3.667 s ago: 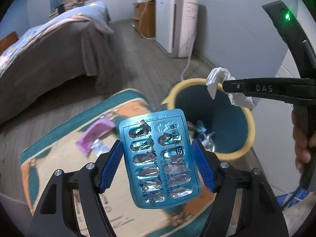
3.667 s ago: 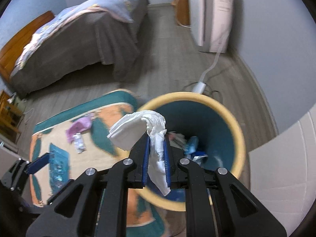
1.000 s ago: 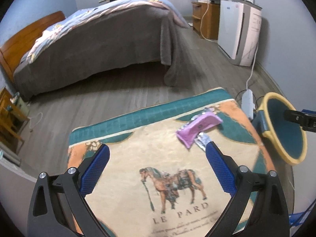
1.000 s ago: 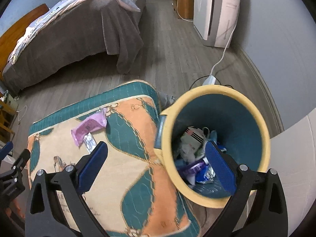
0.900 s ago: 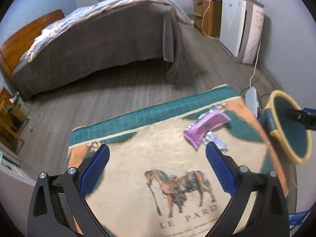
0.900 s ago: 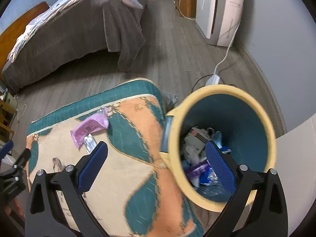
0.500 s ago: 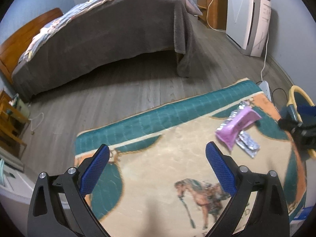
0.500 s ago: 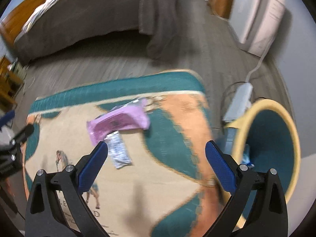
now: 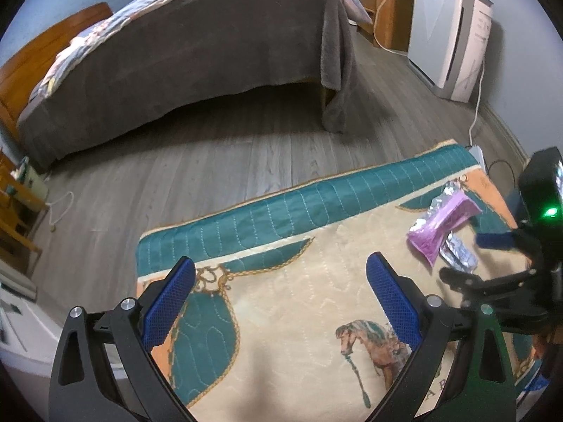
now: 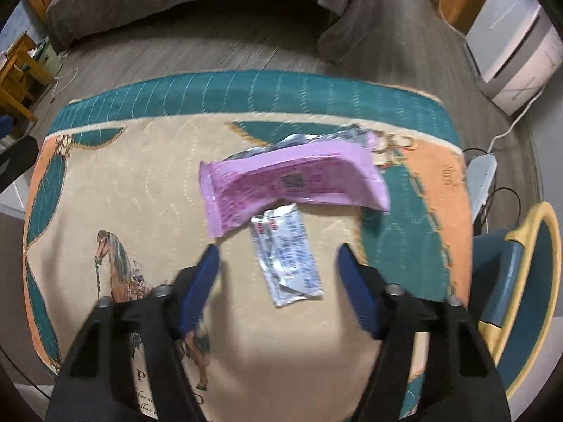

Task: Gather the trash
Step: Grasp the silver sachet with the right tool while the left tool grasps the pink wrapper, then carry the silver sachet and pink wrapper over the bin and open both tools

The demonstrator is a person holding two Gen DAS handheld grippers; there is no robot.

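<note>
My right gripper [image 10: 278, 263] swung from bin [image 10: 527, 281] to rug [image 10: 140, 176]; jaws closing around silver sachet [image 10: 288, 260], not yet touching. Purple wrapper [image 10: 292, 183] just beyond. Left gripper [image 9: 281, 302] open, empty. Two pieces left.

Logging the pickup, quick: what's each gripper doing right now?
Left gripper: open, empty.
Right gripper: jaws closing around the silver packet, pads not yet touching it.
</note>
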